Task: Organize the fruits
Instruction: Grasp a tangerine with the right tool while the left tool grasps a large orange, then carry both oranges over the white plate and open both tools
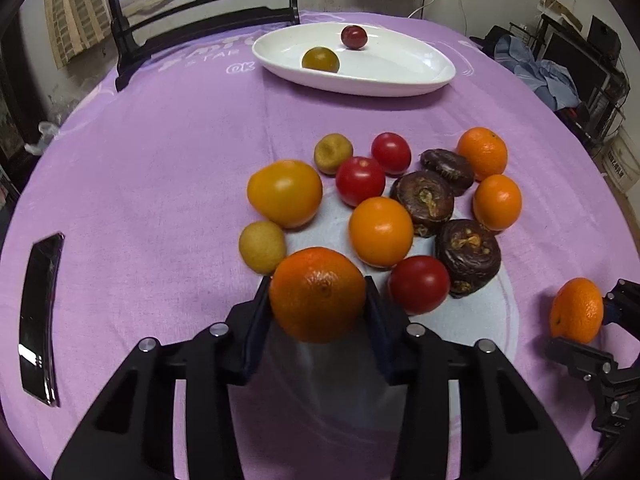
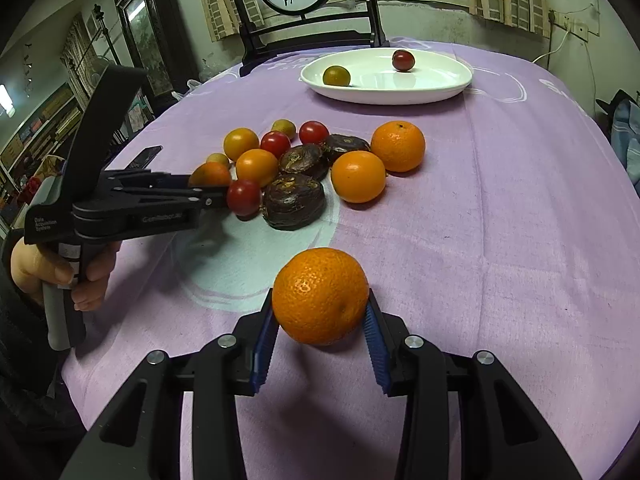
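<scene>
My left gripper (image 1: 318,284) is shut on a tangerine (image 1: 318,294) at the near edge of the fruit pile, its pads against both sides. Beyond it on the purple cloth lie red tomatoes (image 1: 360,180), orange-yellow tomatoes (image 1: 285,193), dark brown chestnut-like fruits (image 1: 424,200), small tan fruits (image 1: 262,246) and more tangerines (image 1: 482,152). My right gripper (image 2: 320,294) is shut on another tangerine (image 2: 320,296), held just above the cloth to the right of the pile. The white oval plate (image 1: 400,84) at the far side holds a dark red tomato (image 1: 354,37) and a greenish one (image 1: 320,59).
A black phone (image 1: 38,320) lies on the cloth at the far left. A dark wooden chair (image 2: 304,28) stands behind the table past the plate (image 2: 400,98). A person's hand (image 2: 60,276) grips the left gripper's handle. Clothes and shelves crowd the room at right.
</scene>
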`<state>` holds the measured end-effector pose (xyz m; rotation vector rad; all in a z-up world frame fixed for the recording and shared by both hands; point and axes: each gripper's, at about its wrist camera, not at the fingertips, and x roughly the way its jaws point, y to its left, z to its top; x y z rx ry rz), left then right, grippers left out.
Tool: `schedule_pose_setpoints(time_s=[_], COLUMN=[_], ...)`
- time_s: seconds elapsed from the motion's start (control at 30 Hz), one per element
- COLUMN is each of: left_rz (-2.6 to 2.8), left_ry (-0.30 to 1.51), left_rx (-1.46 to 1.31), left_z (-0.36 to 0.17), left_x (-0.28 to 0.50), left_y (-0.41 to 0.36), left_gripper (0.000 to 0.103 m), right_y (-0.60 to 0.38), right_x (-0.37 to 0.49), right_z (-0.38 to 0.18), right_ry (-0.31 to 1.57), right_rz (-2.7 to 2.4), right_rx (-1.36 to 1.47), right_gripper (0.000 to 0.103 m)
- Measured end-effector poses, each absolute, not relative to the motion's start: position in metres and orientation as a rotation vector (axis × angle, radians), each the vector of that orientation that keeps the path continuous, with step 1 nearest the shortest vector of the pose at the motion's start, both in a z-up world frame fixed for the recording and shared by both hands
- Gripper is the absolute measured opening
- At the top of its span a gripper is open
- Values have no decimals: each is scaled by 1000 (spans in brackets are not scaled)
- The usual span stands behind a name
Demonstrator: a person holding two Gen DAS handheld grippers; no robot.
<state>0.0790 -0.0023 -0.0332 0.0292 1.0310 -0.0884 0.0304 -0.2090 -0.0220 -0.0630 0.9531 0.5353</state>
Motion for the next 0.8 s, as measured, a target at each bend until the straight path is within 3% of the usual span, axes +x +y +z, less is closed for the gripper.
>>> schedule_pose_setpoints(time_s=[0.23, 0.47, 0.8], left_rz=[-100, -143, -154], left_ry=[1032, 932, 808], left_rx=[9, 44, 83], left_z=[-23, 19, 72], left_x=[56, 41, 101], left_y=[11, 6, -13], left_gripper=[42, 42, 42], right_y=[-212, -212, -202], right_x=[27, 30, 81], right_z=[-15, 10, 56], right_ry=[932, 876, 779], right_rz=[534, 527, 510], right_rx=[-57, -88, -147], right_gripper=[41, 41, 41])
